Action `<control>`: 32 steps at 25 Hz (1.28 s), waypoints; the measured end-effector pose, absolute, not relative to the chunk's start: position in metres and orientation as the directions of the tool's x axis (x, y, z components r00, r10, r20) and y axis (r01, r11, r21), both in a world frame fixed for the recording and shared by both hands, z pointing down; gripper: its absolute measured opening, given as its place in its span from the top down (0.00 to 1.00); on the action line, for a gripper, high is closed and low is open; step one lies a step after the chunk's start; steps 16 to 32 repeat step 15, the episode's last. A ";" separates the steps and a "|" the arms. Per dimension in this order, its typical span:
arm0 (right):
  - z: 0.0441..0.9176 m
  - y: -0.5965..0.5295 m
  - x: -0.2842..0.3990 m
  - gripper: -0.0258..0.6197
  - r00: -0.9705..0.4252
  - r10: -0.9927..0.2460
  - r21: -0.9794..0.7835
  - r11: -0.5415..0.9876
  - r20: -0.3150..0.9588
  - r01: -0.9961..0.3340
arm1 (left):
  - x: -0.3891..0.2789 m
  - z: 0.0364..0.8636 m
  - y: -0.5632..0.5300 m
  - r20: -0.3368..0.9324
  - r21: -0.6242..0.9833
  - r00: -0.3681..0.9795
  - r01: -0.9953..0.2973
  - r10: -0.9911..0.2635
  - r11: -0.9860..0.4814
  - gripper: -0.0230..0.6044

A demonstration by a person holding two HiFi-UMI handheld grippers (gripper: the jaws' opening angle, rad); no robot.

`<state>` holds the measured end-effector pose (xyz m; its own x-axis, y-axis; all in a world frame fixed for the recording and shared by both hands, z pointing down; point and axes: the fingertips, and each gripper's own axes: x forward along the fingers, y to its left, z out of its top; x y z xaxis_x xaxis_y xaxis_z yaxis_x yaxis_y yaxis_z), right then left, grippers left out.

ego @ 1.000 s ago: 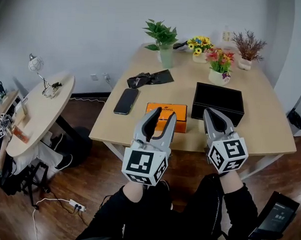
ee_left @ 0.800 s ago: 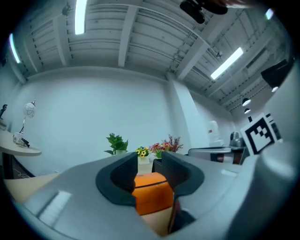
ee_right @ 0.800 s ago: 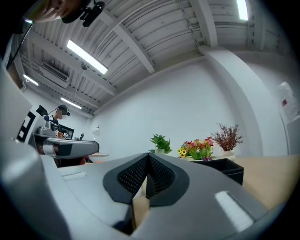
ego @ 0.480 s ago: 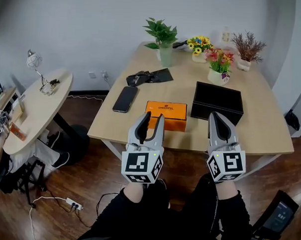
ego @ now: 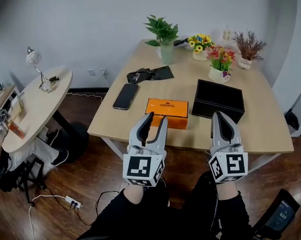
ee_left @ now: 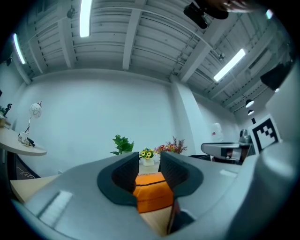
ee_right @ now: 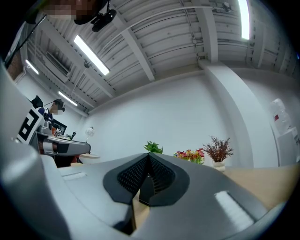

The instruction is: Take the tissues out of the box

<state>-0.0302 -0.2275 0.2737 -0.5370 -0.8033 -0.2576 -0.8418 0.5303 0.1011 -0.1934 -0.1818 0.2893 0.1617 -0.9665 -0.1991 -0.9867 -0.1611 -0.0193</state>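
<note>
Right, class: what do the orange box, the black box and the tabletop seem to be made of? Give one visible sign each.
Orange box: probably printed cardboard, matt, with crisp straight edges.
Black box: unclear, perhaps leatherette or plastic; matt, evenly dark.
Tabletop: light wood or wood-look laminate; smooth, pale tan surface.

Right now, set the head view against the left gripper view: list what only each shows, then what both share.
Only the head view shows the phone, the power strip on the floor and the person's legs. Only the left gripper view shows the ceiling's strip lights and, close up, the left gripper with its jaws narrowly apart and nothing between them. Both show the orange box, the green plant, the yellow flowers and the table.
</note>
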 end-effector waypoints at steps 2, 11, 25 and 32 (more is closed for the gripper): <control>0.274 -0.227 -0.031 0.96 -0.538 -0.802 0.106 0.531 -0.259 -0.841 | -0.195 0.291 -0.182 -0.195 -0.021 0.159 -0.987 -0.968 -0.158 0.76; 0.272 -0.224 -0.032 0.96 -0.542 -0.799 0.111 0.533 -0.260 -0.839 | -0.193 0.293 -0.180 -0.187 -0.034 0.161 -0.987 -0.969 -0.158 0.76; 0.273 -0.226 -0.032 0.96 -0.543 -0.799 0.110 0.534 -0.258 -0.838 | -0.194 0.293 -0.181 -0.187 -0.033 0.158 -0.987 -0.970 -0.155 0.76; 0.273 -0.226 -0.032 0.96 -0.543 -0.799 0.110 0.534 -0.258 -0.838 | -0.194 0.293 -0.181 -0.187 -0.033 0.158 -0.987 -0.970 -0.155 0.76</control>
